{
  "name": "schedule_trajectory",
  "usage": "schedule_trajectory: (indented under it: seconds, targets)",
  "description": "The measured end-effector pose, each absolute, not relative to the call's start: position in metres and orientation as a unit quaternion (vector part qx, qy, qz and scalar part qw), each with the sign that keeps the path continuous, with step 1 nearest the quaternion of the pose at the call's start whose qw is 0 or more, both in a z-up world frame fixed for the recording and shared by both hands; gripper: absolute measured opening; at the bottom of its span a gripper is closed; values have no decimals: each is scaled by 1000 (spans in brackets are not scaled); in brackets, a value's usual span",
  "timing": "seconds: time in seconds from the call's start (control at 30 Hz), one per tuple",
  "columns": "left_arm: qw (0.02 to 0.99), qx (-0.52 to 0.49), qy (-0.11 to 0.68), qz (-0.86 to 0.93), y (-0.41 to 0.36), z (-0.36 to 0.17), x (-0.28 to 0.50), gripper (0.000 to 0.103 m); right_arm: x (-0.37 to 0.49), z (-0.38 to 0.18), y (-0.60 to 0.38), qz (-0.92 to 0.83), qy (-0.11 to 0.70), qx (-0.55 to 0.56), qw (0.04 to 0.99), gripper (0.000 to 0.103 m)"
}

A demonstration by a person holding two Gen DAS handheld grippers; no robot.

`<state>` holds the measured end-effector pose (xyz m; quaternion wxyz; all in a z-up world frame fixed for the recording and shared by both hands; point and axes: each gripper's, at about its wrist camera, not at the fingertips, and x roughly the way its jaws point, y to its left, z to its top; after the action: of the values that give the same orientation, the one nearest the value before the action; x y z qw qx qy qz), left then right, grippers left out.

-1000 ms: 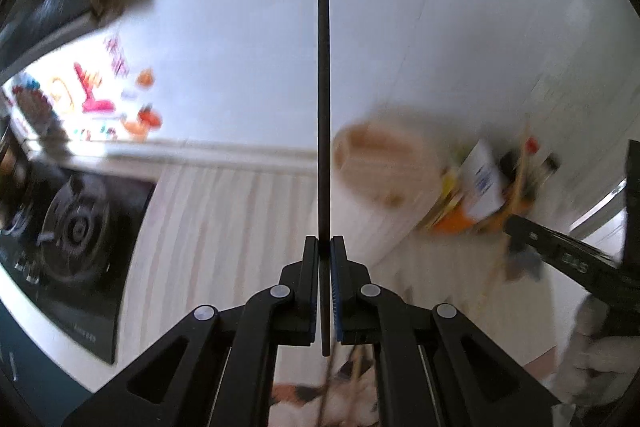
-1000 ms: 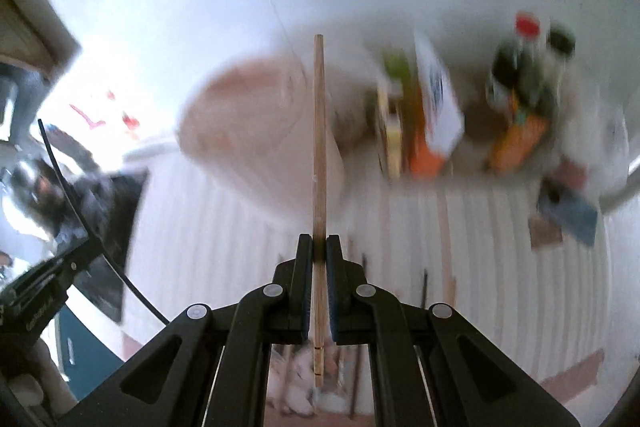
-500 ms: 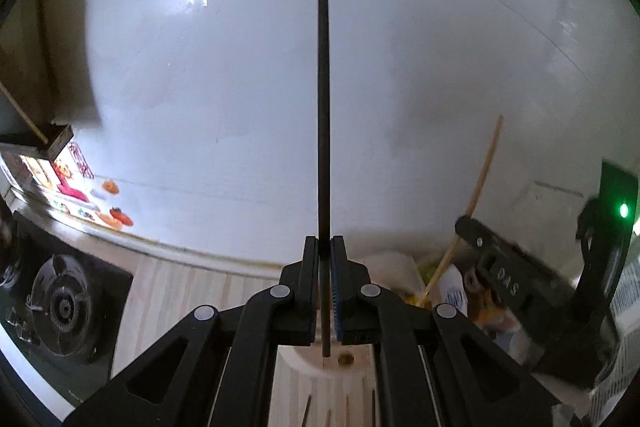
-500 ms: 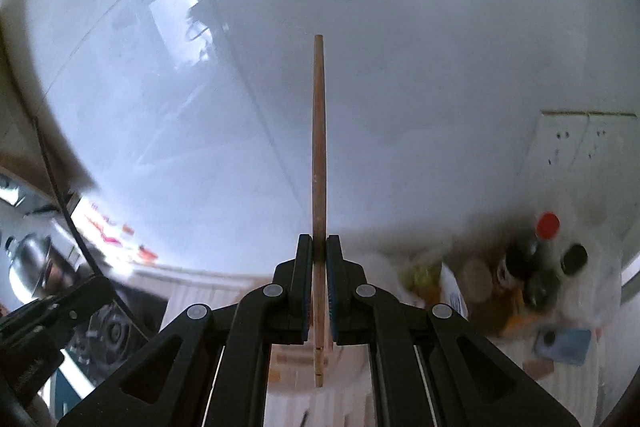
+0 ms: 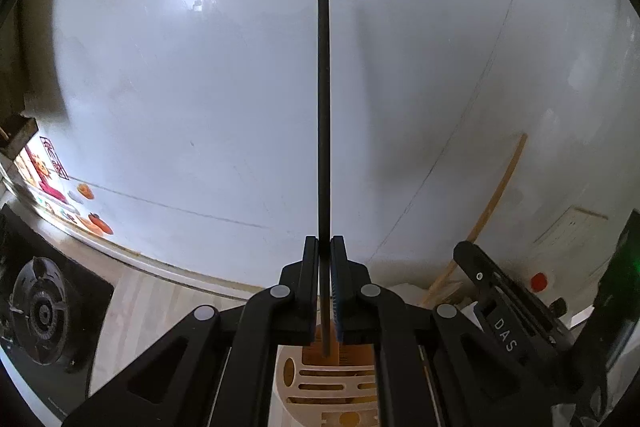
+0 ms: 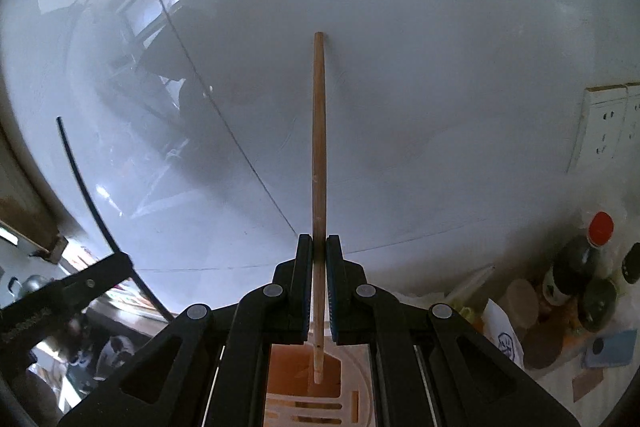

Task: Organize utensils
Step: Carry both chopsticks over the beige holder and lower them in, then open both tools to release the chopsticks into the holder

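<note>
Holding a black chopstick [image 5: 323,115] clamped in my left gripper [image 5: 324,247] and a wooden chopstick [image 6: 319,155] pinched in my right gripper [image 6: 319,245], I hover both over the slotted holder [image 5: 320,387].

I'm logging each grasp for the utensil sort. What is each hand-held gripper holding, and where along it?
The left hand-held gripper clamps a black chopstick near its lower end; the right hand-held gripper clamps a wooden chopstick near its lower end.

Two chopsticks: one black chopstick [image 5: 324,115], one wooden chopstick [image 6: 319,155].
</note>
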<state>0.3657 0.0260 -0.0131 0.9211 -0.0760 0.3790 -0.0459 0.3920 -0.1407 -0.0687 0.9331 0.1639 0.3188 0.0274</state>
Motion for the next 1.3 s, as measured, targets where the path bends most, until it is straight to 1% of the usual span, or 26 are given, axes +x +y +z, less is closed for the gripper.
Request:
schedule_trajectory:
  seconds: [0.27, 0.47, 0.6, 0.63, 0.67, 0.7, 0.73, 0.77, 0.8, 0.83, 0.9, 0.93, 0.97, 1.0, 1.1, 1.17, 1.23, 1.27, 1.3]
  targets:
    - [912, -74, 400, -43, 27, -42, 370, 3, 389, -82, -127, 30, 330, 156, 930, 7]
    - [903, -85, 418, -54, 30, -49, 367, 4, 384, -98, -119, 40, 347, 142, 926, 7]
    - [900, -77, 425, -52, 32, -42, 352, 8, 385, -106, -127, 57, 378, 145, 912, 7]
    - [901, -70, 425, -47, 31, -40, 349, 12, 385, -108, -127, 64, 388, 147, 907, 8]
    - [902, -62, 425, -40, 33, -38, 345, 24, 384, -109, -130, 66, 393, 148, 905, 12]
    - [904, -56, 423, -34, 36, -35, 339, 34, 382, -109, -132, 65, 398, 149, 903, 16]
    - [905, -53, 420, -30, 37, -33, 334, 56, 378, -108, -135, 66, 400, 151, 902, 27]
    - [908, -50, 415, -20, 41, -30, 328, 71, 376, -107, -137, 67, 401, 154, 901, 38]
    - [910, -46, 411, -10, 44, -28, 323, 73, 372, -105, -141, 63, 401, 157, 900, 43]
    - [913, -42, 407, -3, 47, -27, 318, 73, 368, -104, -145, 59, 400, 159, 901, 46]
    - [915, -34, 401, 13, 53, -25, 305, 75, 357, -99, -154, 51, 399, 165, 900, 47]
    - [916, -29, 399, 18, 51, -26, 299, 83, 349, -97, -159, 43, 400, 170, 900, 50]
    - [918, -24, 396, 23, 52, -28, 293, 99, 343, -95, -163, 35, 401, 172, 899, 56]
    - [919, -18, 393, 28, 55, -30, 285, 103, 337, -92, -170, 27, 402, 173, 899, 57]
    - [917, -10, 396, 38, 56, -40, 268, 103, 311, -89, -181, -3, 401, 171, 900, 63]
    - [915, -8, 402, 38, 54, -45, 259, 103, 295, -90, -189, -13, 399, 176, 900, 72]
    - [911, -5, 409, 40, 55, -55, 249, 103, 278, -92, -196, -21, 396, 179, 901, 76]
    - [910, -2, 412, 42, 53, -58, 246, 103, 271, -93, -198, -23, 394, 182, 901, 82]
    - [907, 0, 418, 47, 53, -63, 241, 103, 264, -95, -200, -23, 391, 185, 901, 85]
